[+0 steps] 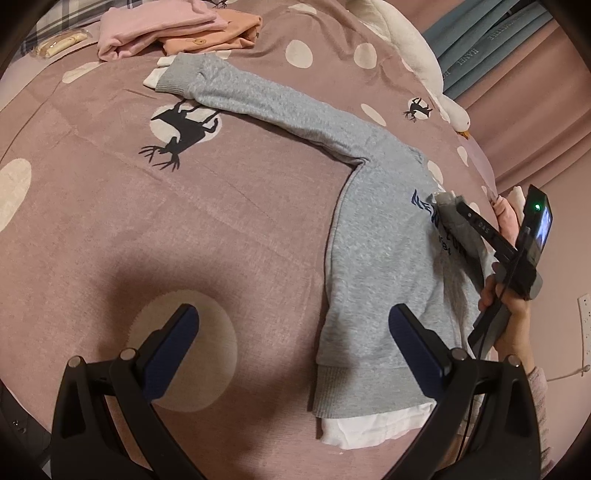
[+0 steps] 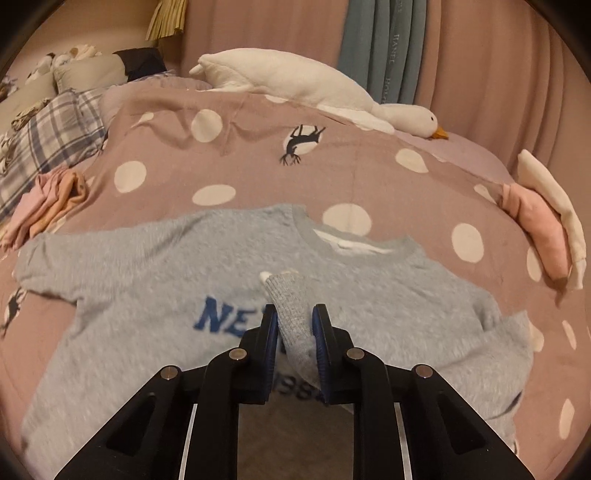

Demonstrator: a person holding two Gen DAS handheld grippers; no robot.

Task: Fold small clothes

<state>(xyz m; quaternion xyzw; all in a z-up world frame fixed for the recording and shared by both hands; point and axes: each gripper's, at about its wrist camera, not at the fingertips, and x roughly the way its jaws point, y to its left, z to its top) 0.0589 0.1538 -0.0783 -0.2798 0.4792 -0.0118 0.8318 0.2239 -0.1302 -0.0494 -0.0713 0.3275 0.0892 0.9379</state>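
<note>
A small grey sweatshirt point(image 1: 384, 266) with blue lettering lies flat on the bed, one sleeve point(image 1: 258, 99) stretched out to the far left. My right gripper point(image 2: 294, 317) is shut on the ribbed cuff of the other sleeve point(image 2: 286, 295) and holds it over the chest print point(image 2: 221, 319). In the left wrist view the right gripper point(image 1: 448, 201) shows at the right, over the lettering, held by a hand point(image 1: 511, 314). My left gripper point(image 1: 293, 321) stands open above the bedspread, its right finger point(image 1: 417, 339) over the sweatshirt's hem and nothing between the pads.
The bed has a mauve spotted cover point(image 1: 184, 221) with deer prints. Folded pink and orange clothes point(image 1: 177, 29) lie at the far left. More folded clothes point(image 2: 543, 225) sit at the right edge. A white plush goose point(image 2: 314, 85) lies along the far side by curtains.
</note>
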